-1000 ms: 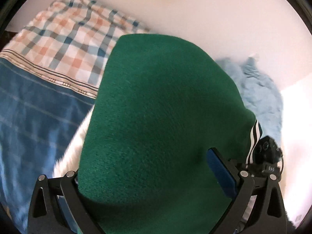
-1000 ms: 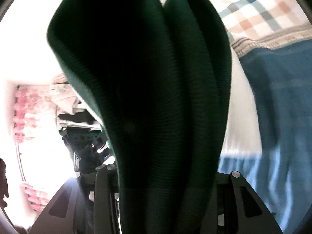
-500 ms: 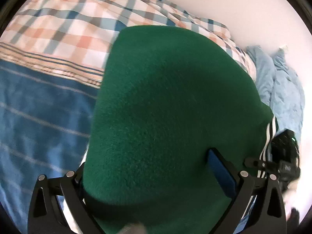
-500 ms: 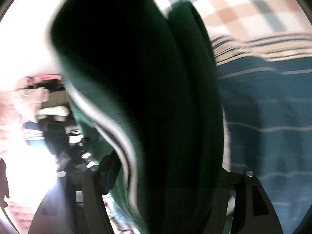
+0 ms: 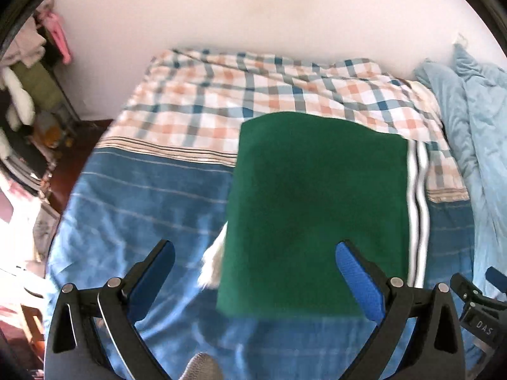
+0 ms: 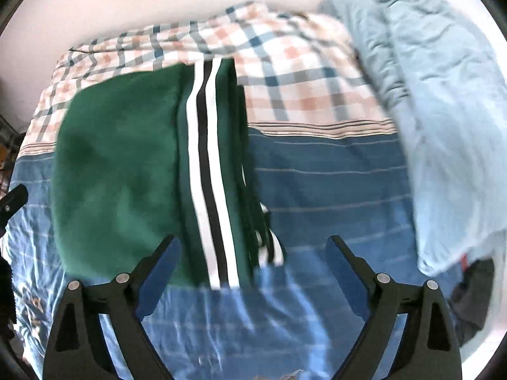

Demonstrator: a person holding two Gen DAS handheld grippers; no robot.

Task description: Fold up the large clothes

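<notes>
Both tools are held above the bed (image 5: 152, 209), tilted down and forward toward the wall. The left tool (image 5: 255, 262) has its two blue-padded fingers spread wide apart with nothing between them. The right tool (image 6: 253, 258) is likewise spread wide and holds nothing.

The green garment (image 5: 317, 209) lies folded into a flat rectangle on the bed, across the line where the blue striped cover (image 5: 142, 215) meets the plaid cover (image 5: 253, 95). In the left view it lies ahead of the tool and off to its right side, its near edge level with the fingertips; the right finger (image 5: 358, 278) overlaps the garment's near corner in the picture (whether it touches the cloth cannot be told). In the right view the garment (image 6: 126, 174) lies ahead and to the left, with the left finger (image 6: 158, 272) over its near edge.

The left view shows a bit of white cloth (image 5: 215, 262) poking out from under the garment's left edge, and shelves with clutter (image 5: 25, 101) at far left. The right view shows the white-and-black stripes (image 6: 209, 174) along the garment's side far more clearly, with stacked layers at that edge, and more of the light blue quilt (image 6: 443, 110) bunched at the bed's right side. Both views are somewhat blurred.
</notes>
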